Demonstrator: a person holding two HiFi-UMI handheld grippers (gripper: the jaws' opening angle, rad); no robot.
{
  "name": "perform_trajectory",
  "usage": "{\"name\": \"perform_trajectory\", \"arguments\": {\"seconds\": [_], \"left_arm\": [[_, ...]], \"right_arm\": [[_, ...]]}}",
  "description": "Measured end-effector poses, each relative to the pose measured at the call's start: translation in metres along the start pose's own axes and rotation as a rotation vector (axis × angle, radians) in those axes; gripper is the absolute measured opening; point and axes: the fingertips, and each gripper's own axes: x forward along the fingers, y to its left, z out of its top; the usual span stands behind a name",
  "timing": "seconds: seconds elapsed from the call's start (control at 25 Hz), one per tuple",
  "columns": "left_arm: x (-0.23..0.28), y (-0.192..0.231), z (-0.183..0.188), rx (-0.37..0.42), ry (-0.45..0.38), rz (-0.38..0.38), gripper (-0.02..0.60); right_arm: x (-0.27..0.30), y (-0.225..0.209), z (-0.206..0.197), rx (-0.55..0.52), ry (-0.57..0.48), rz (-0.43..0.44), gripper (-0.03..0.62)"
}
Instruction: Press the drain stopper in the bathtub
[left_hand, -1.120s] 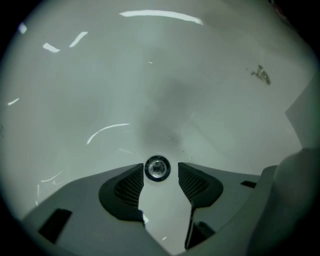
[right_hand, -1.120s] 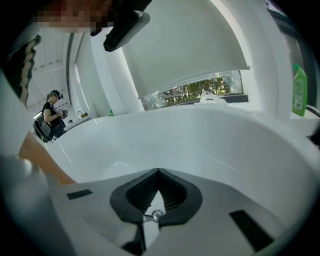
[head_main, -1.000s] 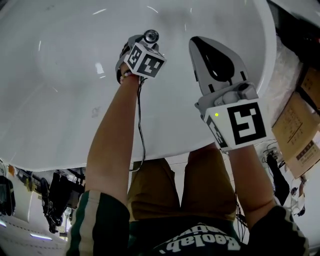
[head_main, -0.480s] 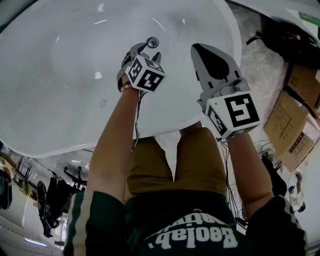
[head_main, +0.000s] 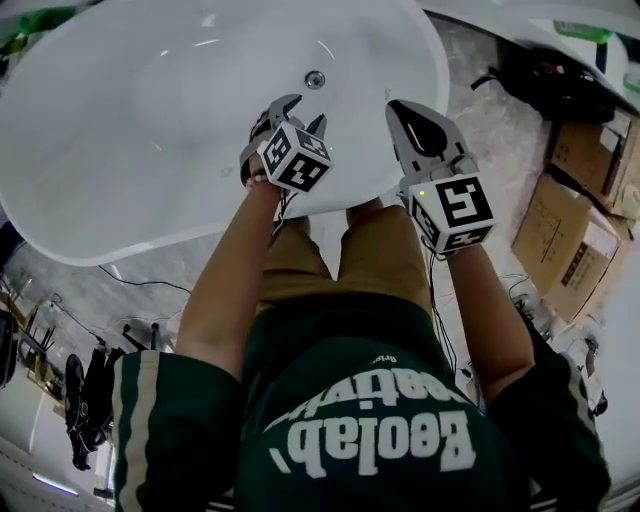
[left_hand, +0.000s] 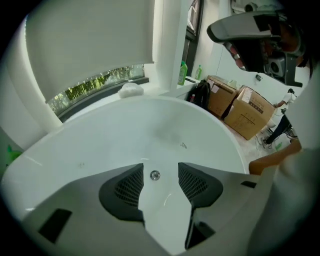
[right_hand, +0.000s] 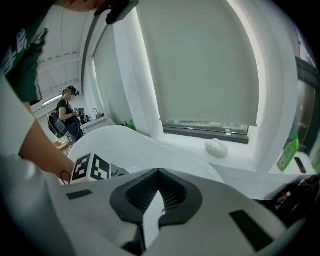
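The white bathtub (head_main: 120, 130) fills the upper left of the head view, and its small round chrome drain stopper (head_main: 315, 79) sits in the tub floor. My left gripper (head_main: 301, 108) hangs open a little short of the stopper, not touching it. In the left gripper view the drain stopper (left_hand: 155, 175) shows in the gap of the left gripper (left_hand: 160, 172), far below. My right gripper (head_main: 398, 106) is shut on nothing, held beside the left one over the tub's near rim. The right gripper (right_hand: 159, 171) points across the tub (right_hand: 150, 145) toward a window.
Cardboard boxes (head_main: 570, 230) and a black bag (head_main: 545, 70) stand on the floor right of the tub. A green bottle (right_hand: 287, 152) and a white lump (right_hand: 216, 147) rest on the window ledge. A person (right_hand: 67, 112) stands far off. Cables lie on the floor.
The left gripper was down at the drain stopper; it has since drawn back and up. Both grippers and the head view now sit farther from the tub floor.
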Motion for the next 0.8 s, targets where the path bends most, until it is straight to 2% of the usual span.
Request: {"name": "perform_trajectory", "arguments": {"seconds": [0.24,0.56,0.8], "left_arm": [[-0.082,0.002,0.024,-0.050,-0.098,-0.001,0.219],[-0.194,0.007,0.046,-0.025,-0.235,0.041,0.219],[-0.262,-0.005,0.054,-0.009,-0.359,0.016,0.219]], "right_arm": [[-0.041,0.036,0.051,0.030,-0.061,-0.039,0.011],[-0.087,0.082,0.108,0.010,-0.135,-0.072,0.011],[-0.123,0.109,0.126,-0.060,-0.154,-0.101,0.011]]}}
